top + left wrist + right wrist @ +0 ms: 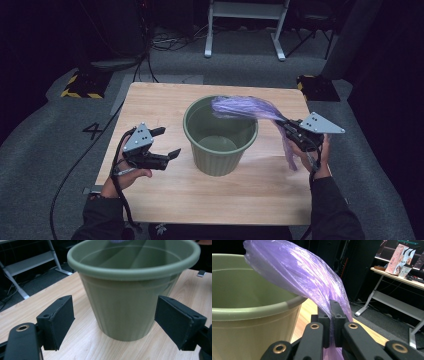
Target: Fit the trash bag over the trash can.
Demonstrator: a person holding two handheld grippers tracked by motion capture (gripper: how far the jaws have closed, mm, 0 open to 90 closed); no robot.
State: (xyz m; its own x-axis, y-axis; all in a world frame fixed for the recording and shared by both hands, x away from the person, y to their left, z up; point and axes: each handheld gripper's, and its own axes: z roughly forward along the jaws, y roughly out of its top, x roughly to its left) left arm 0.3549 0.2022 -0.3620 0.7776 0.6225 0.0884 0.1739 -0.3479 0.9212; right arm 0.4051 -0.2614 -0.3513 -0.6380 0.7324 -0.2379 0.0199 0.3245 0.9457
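Observation:
A green plastic bucket [220, 134] stands upright in the middle of the wooden table [165, 100]. A thin purple plastic bag [240, 106] stretches from above the bucket's far right rim across to my right gripper [287, 127], which is shut on it; a loose end hangs down beside the hand. In the right gripper view the bag [297, 272] rises from between the closed jaws past the bucket [249, 312]. My left gripper [167, 142] hovers left of the bucket, open and empty. The left gripper view has the bucket [132, 290] between the spread jaws, farther off.
A white metal frame [245, 25] stands on the grey floor beyond the table. Yellow-and-black striped blocks [82, 85] sit near the table's far corners. Cables run along the floor at the left. A shelf with boxes [402, 260] shows at the right gripper view's far right.

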